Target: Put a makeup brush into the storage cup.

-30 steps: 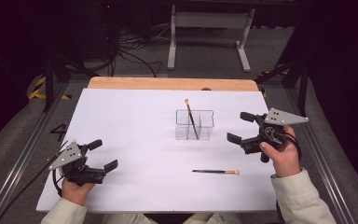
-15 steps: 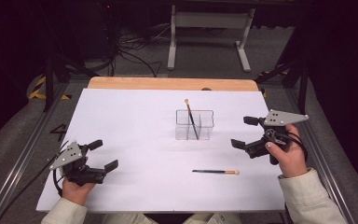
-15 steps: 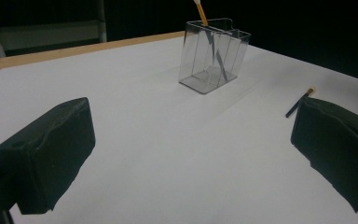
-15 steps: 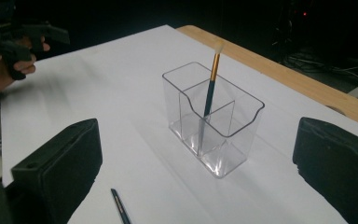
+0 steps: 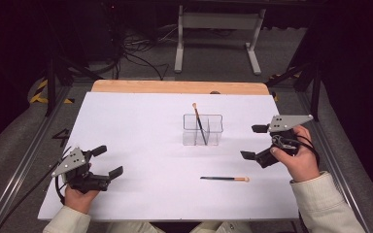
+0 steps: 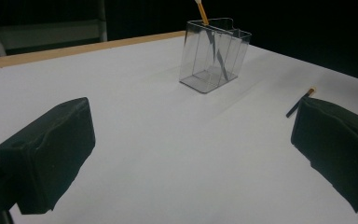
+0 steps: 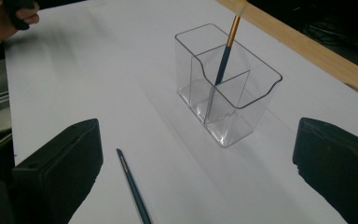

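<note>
Right tongs (image 5: 254,142) agape, near loose brush (image 5: 225,178), clear holder (image 5: 202,130) beyond

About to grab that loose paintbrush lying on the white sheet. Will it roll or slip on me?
The paintbrush is thin and looks round-handled, so a nudge probably rolls it. It lies flat on the smooth white sheet, so the jaws may skid it before closing. It likely stays stiff and light once pinched.
</note>
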Demonstrator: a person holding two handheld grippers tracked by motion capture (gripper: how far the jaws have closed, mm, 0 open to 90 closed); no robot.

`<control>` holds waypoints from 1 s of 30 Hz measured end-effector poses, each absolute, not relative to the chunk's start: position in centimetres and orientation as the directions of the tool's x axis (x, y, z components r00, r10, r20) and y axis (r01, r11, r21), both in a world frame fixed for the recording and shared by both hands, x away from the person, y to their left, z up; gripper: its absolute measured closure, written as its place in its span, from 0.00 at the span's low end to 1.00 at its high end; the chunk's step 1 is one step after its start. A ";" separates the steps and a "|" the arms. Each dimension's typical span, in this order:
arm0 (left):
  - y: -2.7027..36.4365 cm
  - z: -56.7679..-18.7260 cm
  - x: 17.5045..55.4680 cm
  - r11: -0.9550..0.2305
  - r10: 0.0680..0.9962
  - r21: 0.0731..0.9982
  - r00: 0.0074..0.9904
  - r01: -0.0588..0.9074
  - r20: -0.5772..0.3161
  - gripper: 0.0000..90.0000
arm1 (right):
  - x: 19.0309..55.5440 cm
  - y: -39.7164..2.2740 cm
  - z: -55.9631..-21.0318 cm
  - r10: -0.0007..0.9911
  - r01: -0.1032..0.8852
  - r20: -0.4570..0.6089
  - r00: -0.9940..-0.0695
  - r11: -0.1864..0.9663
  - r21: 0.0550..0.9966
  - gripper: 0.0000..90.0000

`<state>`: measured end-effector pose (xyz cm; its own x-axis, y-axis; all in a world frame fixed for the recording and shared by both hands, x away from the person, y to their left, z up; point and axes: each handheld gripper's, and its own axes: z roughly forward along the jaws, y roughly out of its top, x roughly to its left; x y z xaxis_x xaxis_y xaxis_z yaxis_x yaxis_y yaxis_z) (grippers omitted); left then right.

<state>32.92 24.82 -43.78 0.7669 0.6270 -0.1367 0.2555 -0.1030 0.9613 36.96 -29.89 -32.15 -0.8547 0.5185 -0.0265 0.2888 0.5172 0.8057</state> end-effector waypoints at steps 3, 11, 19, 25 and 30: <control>24.8 -43.8 32.9 -0.104 0.627 0.961 0.767 0.255 -0.135 0.00 | 37.0 -29.7 -32.1 0.516 0.301 -0.037 -0.856 0.554 0.776 0.03; 24.8 -43.8 32.9 -0.100 0.630 0.961 0.764 0.257 -0.139 0.00 | 37.4 -29.0 -32.3 0.492 0.315 -0.057 -0.869 0.637 0.703 0.03; 24.8 -43.8 32.9 -0.098 0.629 0.962 0.765 0.256 -0.139 0.00 | 37.6 -28.4 -32.5 0.467 0.315 -0.064 -0.882 0.684 0.658 0.04; 24.8 -43.8 32.8 -0.099 0.630 0.962 0.764 0.256 -0.139 0.00 | 37.6 -28.0 -32.7 0.451 0.320 -0.057 -0.891 0.711 0.626 0.04; 24.8 -43.8 32.9 -0.101 0.630 0.961 0.764 0.256 -0.138 0.00 | 37.6 -27.8 -32.9 0.440 0.323 -0.058 -0.896 0.735 0.596 0.04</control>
